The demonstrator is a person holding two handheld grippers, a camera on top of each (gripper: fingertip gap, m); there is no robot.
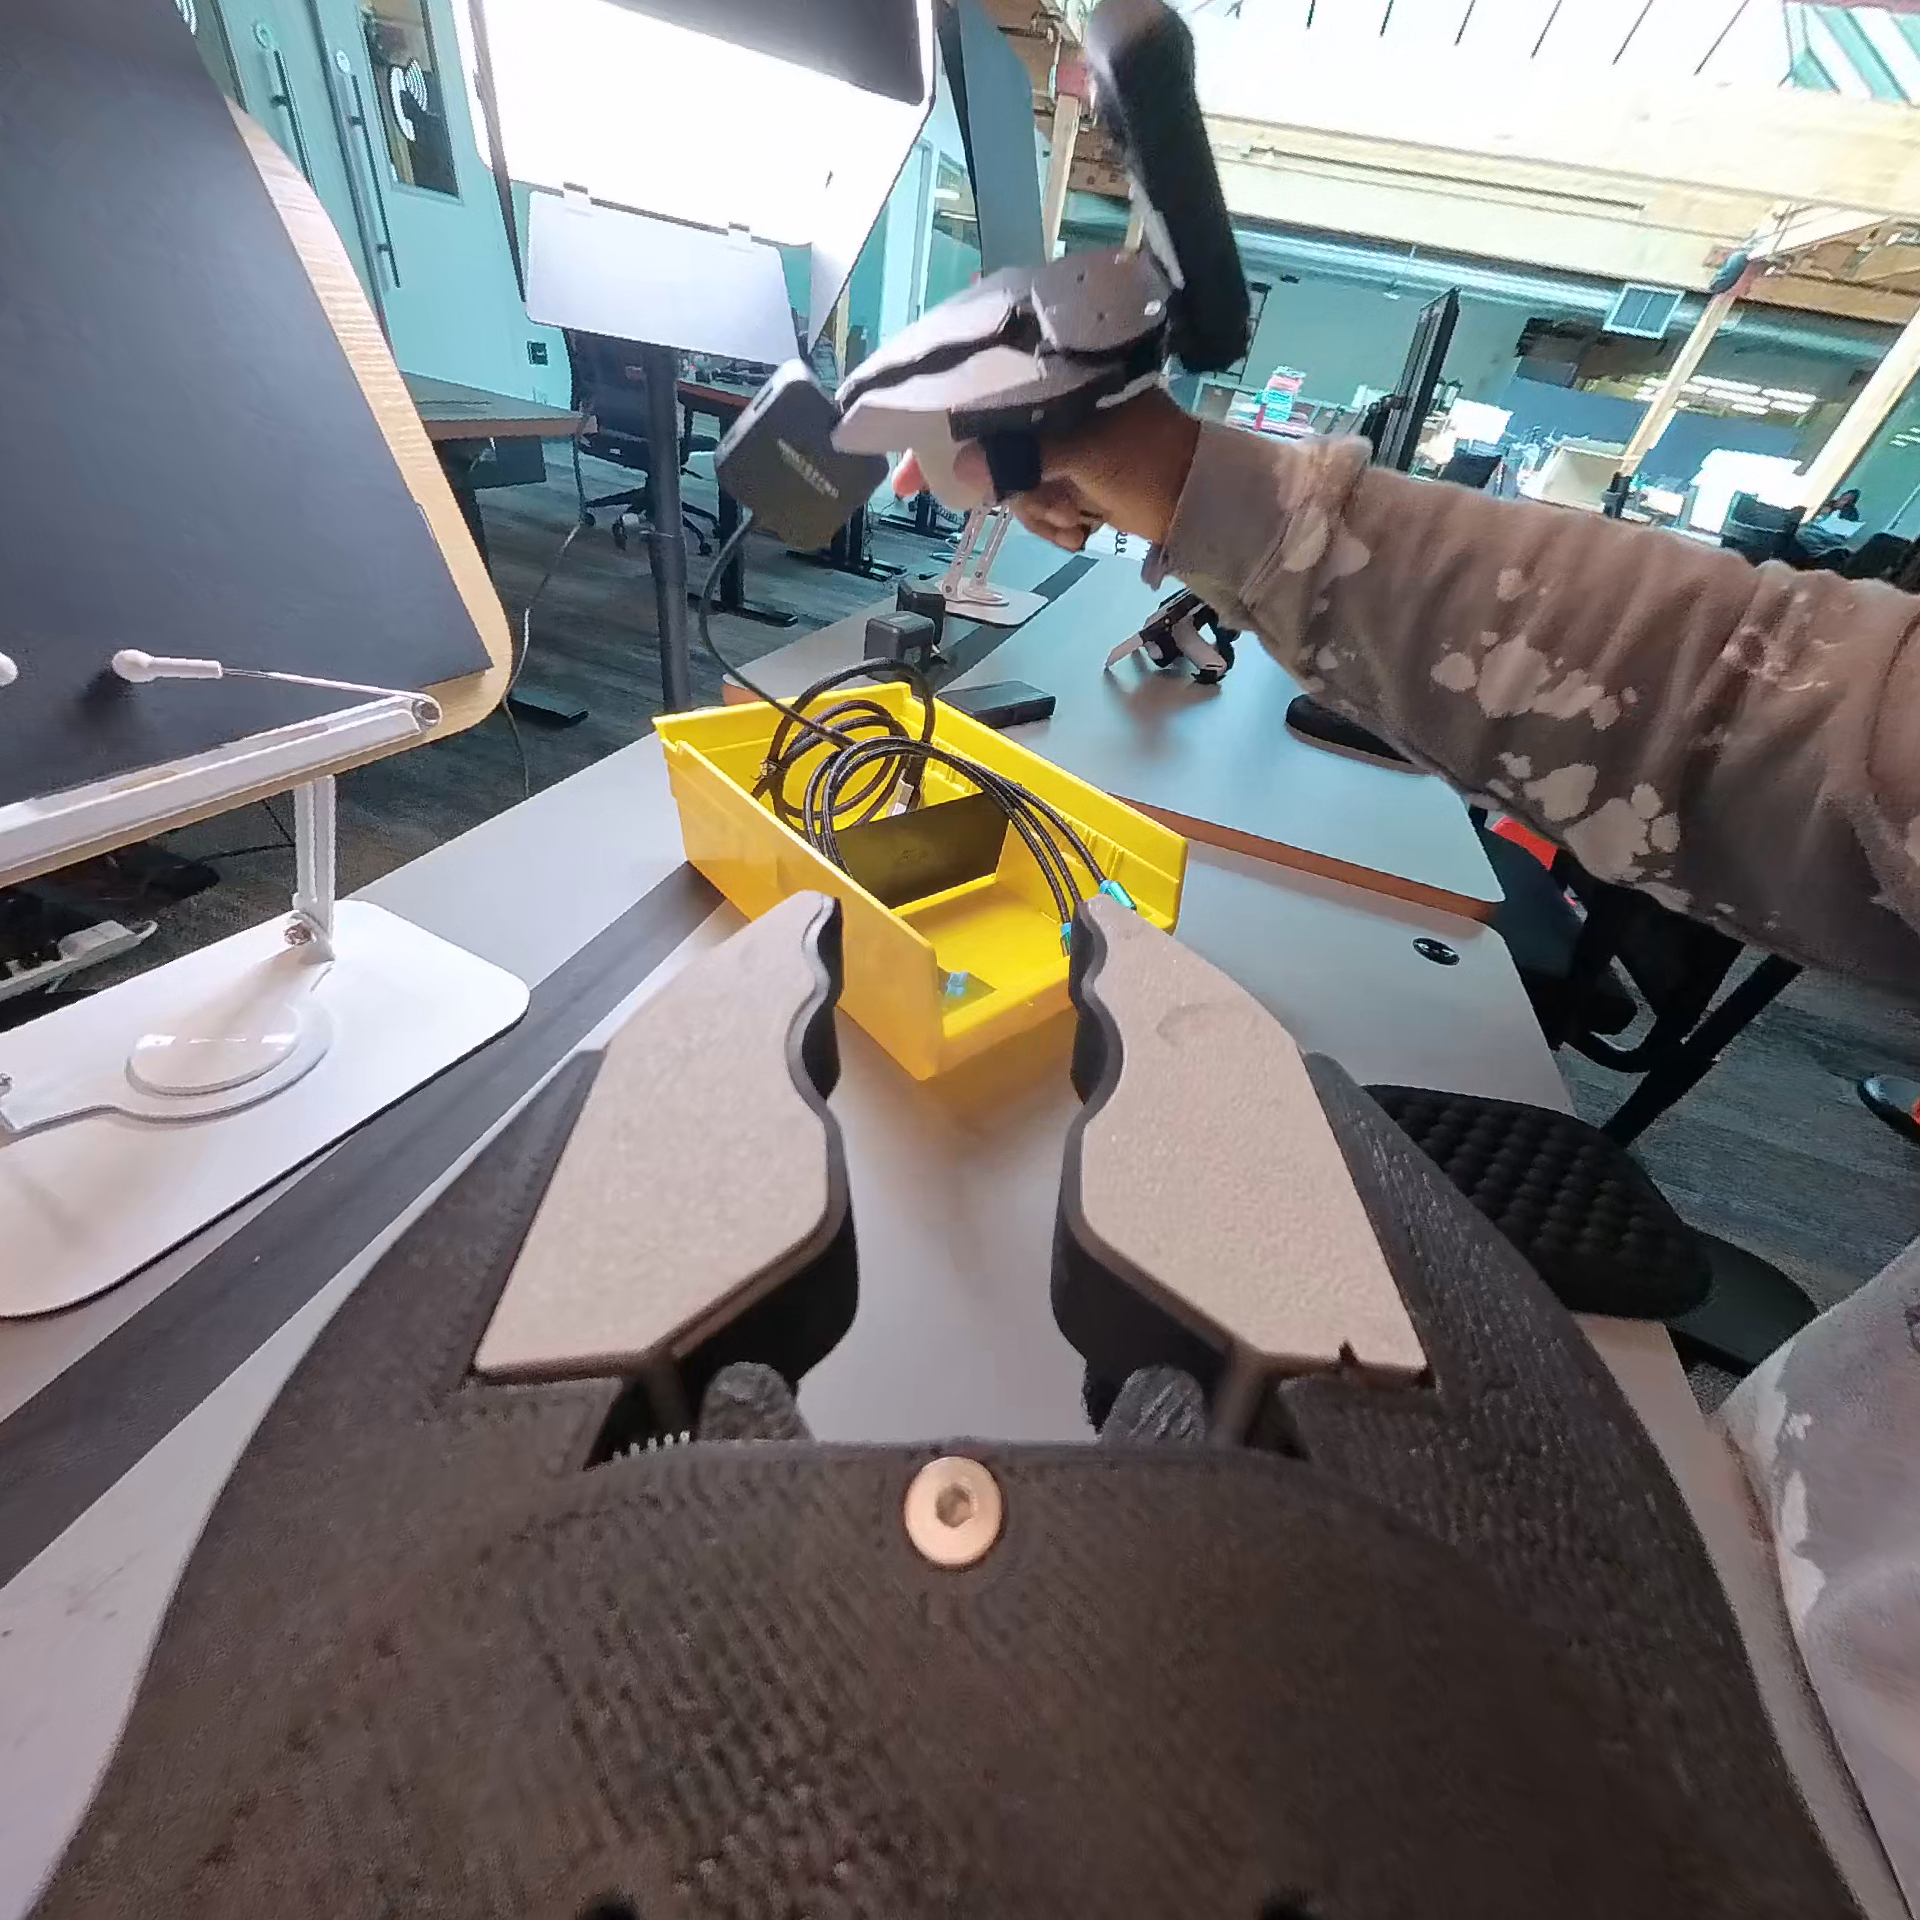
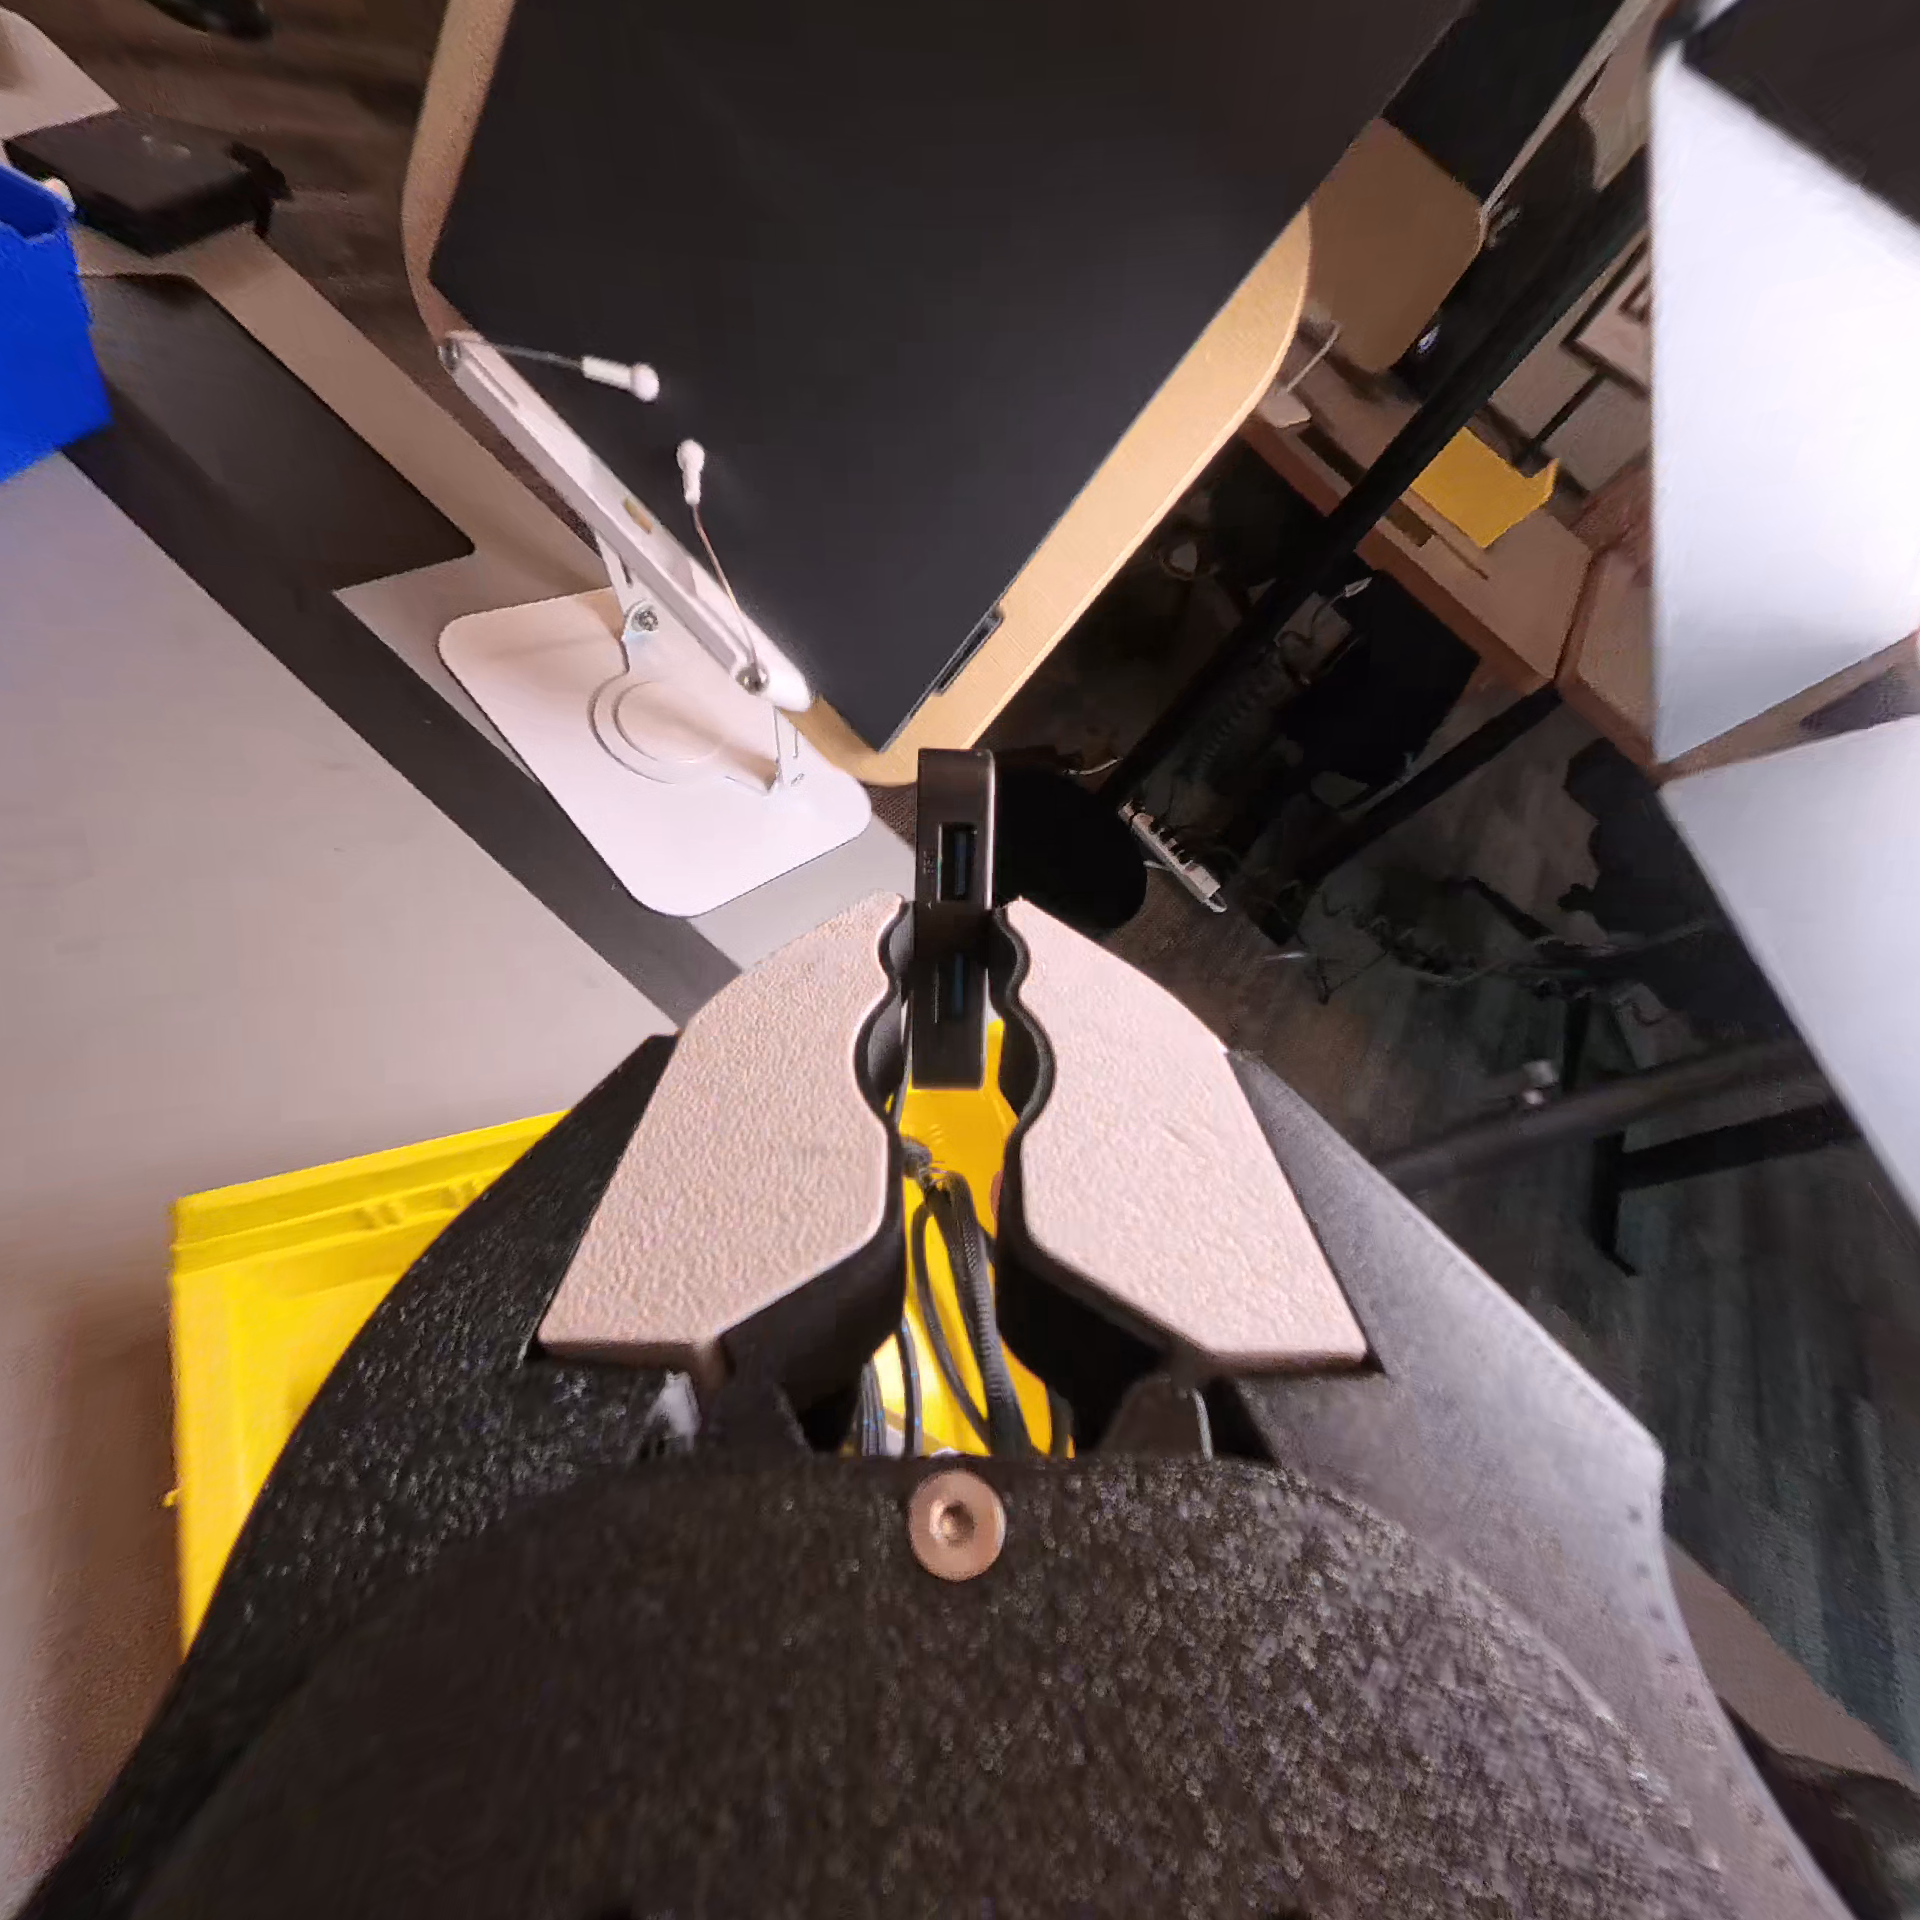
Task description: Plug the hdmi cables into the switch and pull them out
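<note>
My right gripper (image 2: 954, 914) is shut on a small black switch box (image 2: 953, 831), held edge-on with its ports facing the camera. In the left wrist view that gripper (image 1: 868, 416) holds the switch (image 1: 795, 468) high above the yellow bin (image 1: 894, 966), and a thin black lead hangs from the switch into the bin. Coiled black braided HDMI cables (image 1: 862, 769) with teal plugs (image 1: 1114, 896) lie in the bin beside a black divider. My left gripper (image 1: 951, 935) is open and empty, low over the table at the bin's near end.
A black board with a wood edge (image 1: 187, 416) leans on a white stand (image 1: 249, 1039) at the left. A second desk (image 1: 1195, 748) lies behind the bin with small devices on it. A blue bin (image 2: 42, 332) sits at the far left of the right wrist view.
</note>
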